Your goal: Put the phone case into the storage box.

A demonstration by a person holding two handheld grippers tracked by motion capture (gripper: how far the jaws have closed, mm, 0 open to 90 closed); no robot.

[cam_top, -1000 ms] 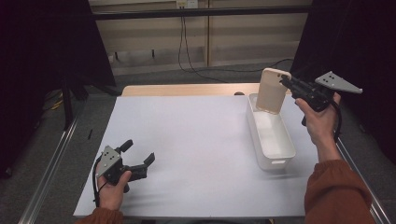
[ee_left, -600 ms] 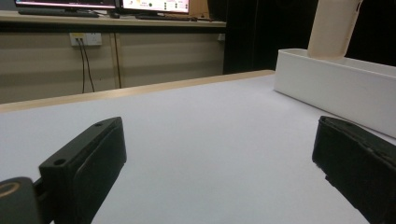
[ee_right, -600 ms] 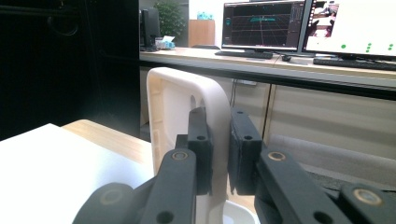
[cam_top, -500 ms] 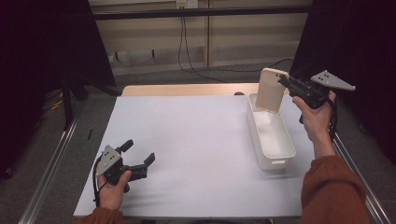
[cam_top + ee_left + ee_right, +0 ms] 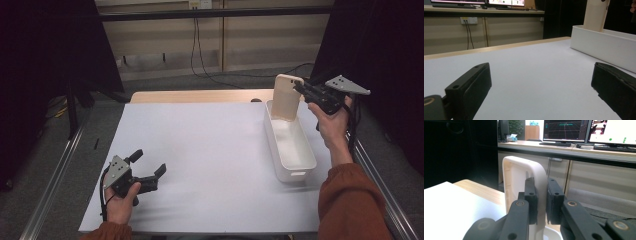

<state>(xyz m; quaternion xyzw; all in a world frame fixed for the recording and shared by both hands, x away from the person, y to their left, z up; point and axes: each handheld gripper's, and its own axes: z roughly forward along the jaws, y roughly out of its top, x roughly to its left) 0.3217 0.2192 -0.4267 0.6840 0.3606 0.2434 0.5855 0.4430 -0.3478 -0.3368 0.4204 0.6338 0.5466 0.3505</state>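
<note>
White sheeting covers the table [image 5: 210,150], with a wooden strip along its far edge and dark curtains on both sides. At the near left, the left gripper [image 5: 148,170] rests low over the sheet, its fingers [image 5: 471,87] spread wide with nothing between them. At the far right, a long white bin [image 5: 290,145] lies on the table. Over its far end, the right gripper [image 5: 301,89] holds the cream lid [image 5: 286,97] upright, fingers [image 5: 531,197] pinching its edge.

White table [image 5: 215,150] w/ white bin [image 5: 290,145] at right side.
</note>
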